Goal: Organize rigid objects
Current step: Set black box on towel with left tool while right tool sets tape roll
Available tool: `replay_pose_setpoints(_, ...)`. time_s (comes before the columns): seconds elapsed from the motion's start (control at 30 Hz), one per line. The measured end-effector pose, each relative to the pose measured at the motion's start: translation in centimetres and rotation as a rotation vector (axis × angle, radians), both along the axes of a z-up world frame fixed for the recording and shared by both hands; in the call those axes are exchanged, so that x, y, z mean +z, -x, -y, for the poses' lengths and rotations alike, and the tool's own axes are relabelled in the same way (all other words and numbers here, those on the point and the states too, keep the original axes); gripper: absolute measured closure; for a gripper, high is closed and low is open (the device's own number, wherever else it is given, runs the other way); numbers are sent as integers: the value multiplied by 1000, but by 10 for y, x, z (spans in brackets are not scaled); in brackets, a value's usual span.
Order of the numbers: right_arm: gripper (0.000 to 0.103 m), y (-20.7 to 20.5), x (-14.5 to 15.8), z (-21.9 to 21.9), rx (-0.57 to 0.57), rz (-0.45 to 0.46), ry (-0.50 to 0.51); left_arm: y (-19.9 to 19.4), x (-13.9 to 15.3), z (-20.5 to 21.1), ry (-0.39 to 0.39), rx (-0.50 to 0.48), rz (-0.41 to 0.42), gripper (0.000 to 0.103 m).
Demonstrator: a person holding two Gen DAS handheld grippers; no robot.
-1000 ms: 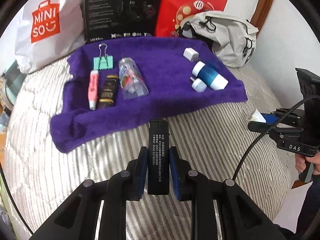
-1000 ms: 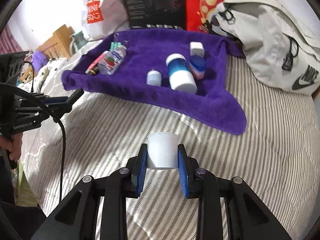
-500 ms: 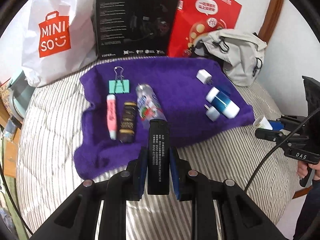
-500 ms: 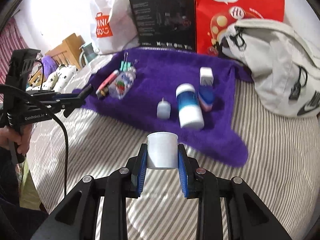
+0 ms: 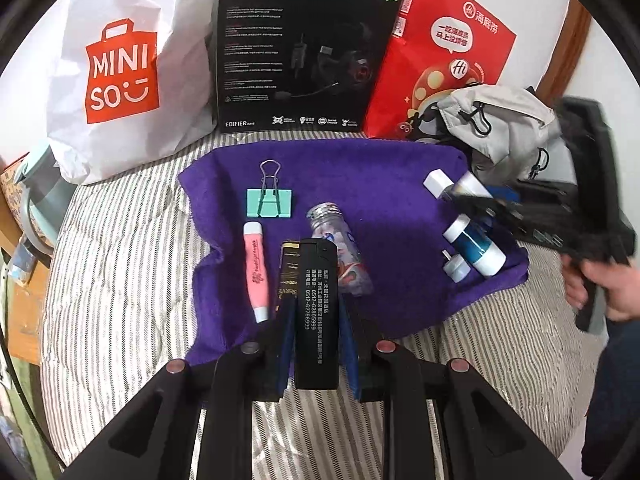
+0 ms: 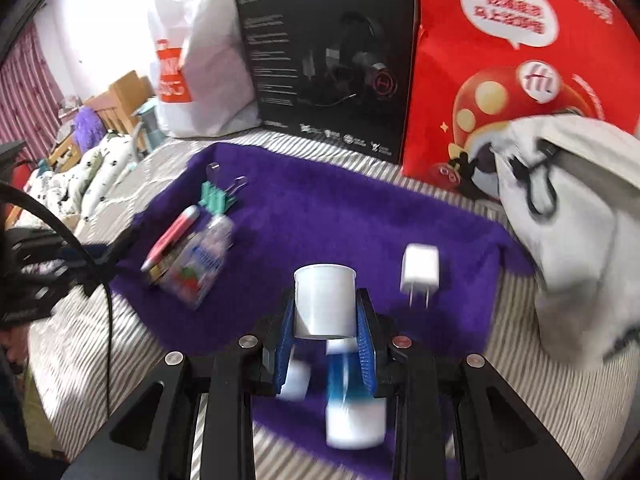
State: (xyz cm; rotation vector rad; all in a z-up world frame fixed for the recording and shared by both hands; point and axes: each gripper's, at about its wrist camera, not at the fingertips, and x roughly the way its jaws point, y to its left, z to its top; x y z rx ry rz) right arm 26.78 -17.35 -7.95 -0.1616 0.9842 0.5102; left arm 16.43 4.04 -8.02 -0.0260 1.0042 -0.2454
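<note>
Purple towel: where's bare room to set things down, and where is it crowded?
The purple towel has a bare patch mid-cloth, bordered by the binder clip and clear bottle on one side, and the white charger and blue-white bottle on the other. The back strip toward the black box is also free. Both item clusters are crowded.

Right gripper [image 6: 325, 316] clamps a white cylindrical plastic container [image 6: 325, 300] over the purple fleece towel [image 6: 340, 220]. Just beyond it, right: white square plug adapter [image 6: 420, 270], prongs toward camera. Below the jaws, blurred: blue-and-white bottle [image 6: 350, 404]. Far left on the towel: teal binder clip [image 6: 216, 198], pink tube [image 6: 172, 240], clear printed bottle [image 6: 198, 266].
</note>
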Motion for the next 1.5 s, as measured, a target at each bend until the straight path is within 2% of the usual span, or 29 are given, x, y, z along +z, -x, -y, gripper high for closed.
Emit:
replay_pose_setpoints(0.13,74,-31,-23,-16,-12,-22,65,-7,-6,-4,5,16,-14,82)
replay_pose_setpoints(0.33,74,-52,-48,-27,-22,-64,106,-12,-10,-6,20,9,-24,82)
replay_pose_setpoints(0.7,73,-47,-47,-33,-12,-54,158,-15,-11,-6,20,4,-31,82)
replay_pose_setpoints(0.9,72,-33,-41,-24,9,-67,168,-17,-12,-4,22,5,-31,82)
replay_pose_setpoints(1.13,71,-8,-12,-4,-6,-26,124,-24,-10,2,24,-8,-28,82)
replay_pose_setpoints(1.3,71,15,10,9,-24,18,97,-35,-4,19,13,-48,-24,82)
replay_pose_setpoints(1.5,71,40,18,33,-60,28,85,-58,-6,49,-10,-118,-41,82)
